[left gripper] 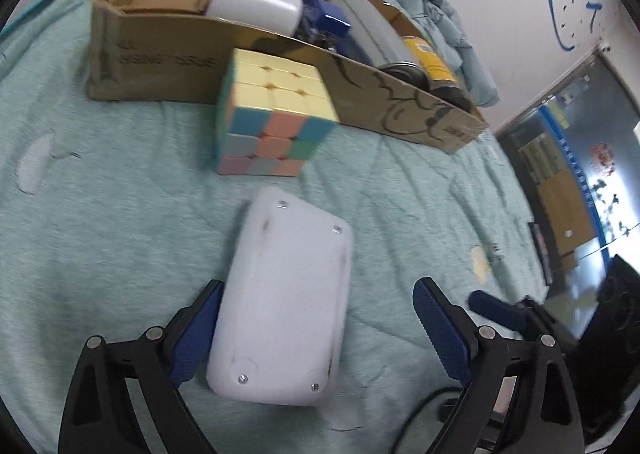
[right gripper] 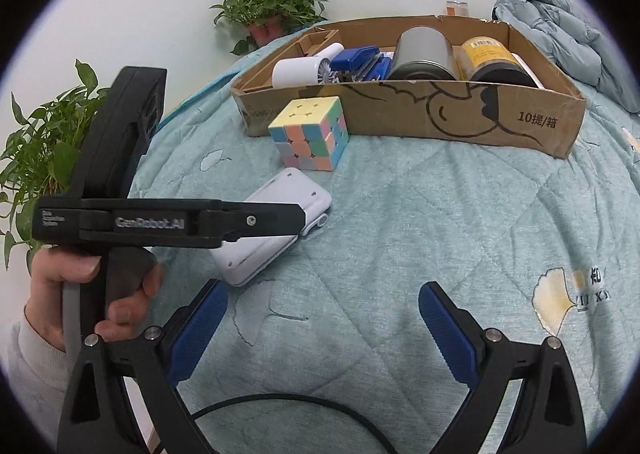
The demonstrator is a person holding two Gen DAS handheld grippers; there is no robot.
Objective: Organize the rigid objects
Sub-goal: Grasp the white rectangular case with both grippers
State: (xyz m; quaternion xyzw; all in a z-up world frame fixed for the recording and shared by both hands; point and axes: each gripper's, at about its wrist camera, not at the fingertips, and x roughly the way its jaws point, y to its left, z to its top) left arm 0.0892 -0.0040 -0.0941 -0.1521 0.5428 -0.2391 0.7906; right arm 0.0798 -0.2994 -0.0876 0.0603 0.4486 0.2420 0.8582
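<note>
Right wrist: cardboard box (right gripper: 472,121) holds cans, white bottle (right gripper: 296,71); both tools spread.

A lived-in room that mixes home and office. A quilted teal bedspread (right gripper: 420,221) printed with ginkgo leaves covers the surface. Beyond it, against a plain white wall, stand potted plants (right gripper: 268,9), and a puffy jacket (right gripper: 560,33) lies at its far right corner. Right of the bedspread, a glass door (left gripper: 580,157) carries blue lettering and posters.
</note>
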